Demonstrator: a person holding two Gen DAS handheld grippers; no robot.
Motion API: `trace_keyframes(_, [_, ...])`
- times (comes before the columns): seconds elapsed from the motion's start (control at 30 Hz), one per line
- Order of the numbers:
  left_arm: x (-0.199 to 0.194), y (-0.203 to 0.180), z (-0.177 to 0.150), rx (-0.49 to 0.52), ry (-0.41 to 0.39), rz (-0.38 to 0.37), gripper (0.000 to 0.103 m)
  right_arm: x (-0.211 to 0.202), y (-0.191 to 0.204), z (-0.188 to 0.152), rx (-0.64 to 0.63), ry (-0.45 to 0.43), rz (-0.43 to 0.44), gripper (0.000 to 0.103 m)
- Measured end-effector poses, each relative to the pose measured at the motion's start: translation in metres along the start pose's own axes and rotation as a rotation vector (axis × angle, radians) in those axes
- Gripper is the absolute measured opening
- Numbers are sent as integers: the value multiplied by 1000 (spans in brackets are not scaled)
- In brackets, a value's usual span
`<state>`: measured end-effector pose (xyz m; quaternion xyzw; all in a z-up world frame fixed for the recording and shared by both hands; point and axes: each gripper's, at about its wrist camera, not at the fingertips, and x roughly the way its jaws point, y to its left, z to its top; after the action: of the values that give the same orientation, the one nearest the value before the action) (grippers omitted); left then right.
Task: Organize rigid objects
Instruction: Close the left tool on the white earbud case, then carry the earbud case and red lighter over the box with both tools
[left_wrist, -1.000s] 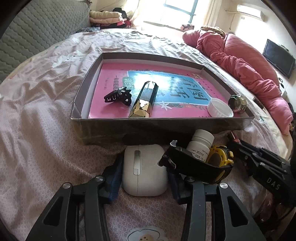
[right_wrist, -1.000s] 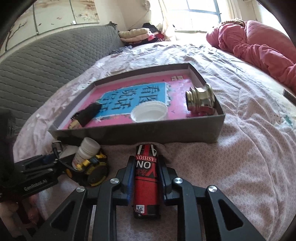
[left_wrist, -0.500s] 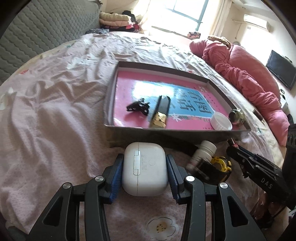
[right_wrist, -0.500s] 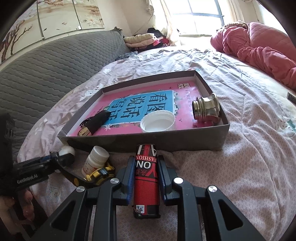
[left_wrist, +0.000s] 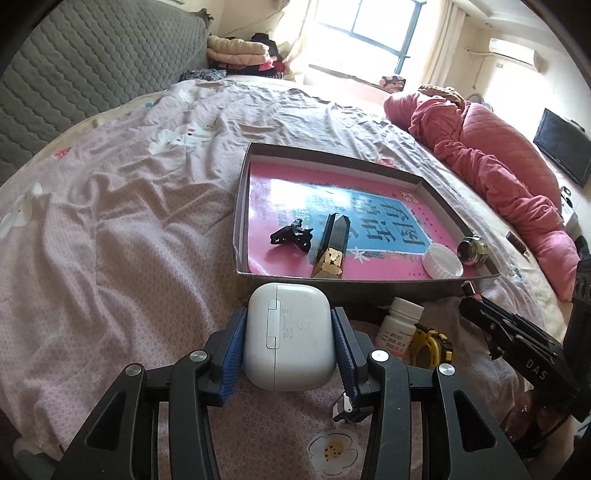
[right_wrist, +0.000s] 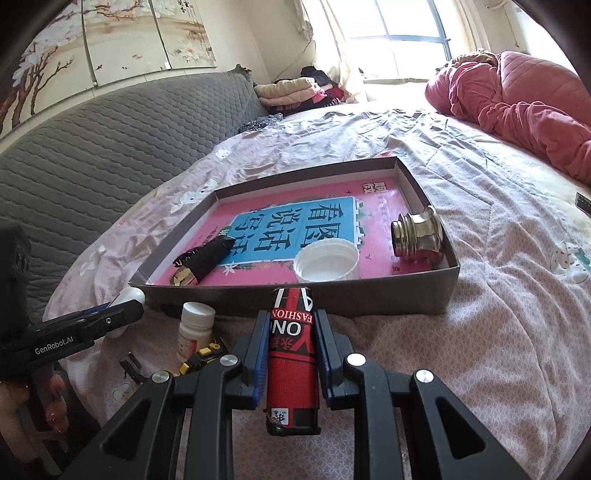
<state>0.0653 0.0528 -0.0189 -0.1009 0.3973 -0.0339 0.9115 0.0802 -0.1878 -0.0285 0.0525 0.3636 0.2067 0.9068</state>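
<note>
While the tape measure (left_wrist: 431, 345) sits half hidden before the tray (left_wrist: 369, 282), the left gripper (left_wrist: 290, 341) clamps the earbud case (left_wrist: 290, 339) and the right gripper (right_wrist: 291, 345) clamps the lighter (right_wrist: 292, 360), both angled down just short of that tray

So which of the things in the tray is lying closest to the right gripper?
The white plastic cap, open side up against the tray's near wall, just beyond the right gripper. The brass fitting and black-and-gold tube lie off to either side.
</note>
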Motion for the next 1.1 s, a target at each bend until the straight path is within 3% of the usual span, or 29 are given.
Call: trace_keyframes(1.1, [-8,-58,23,91,-34,-45,46,-14,4,17,-31,-103,32,23])
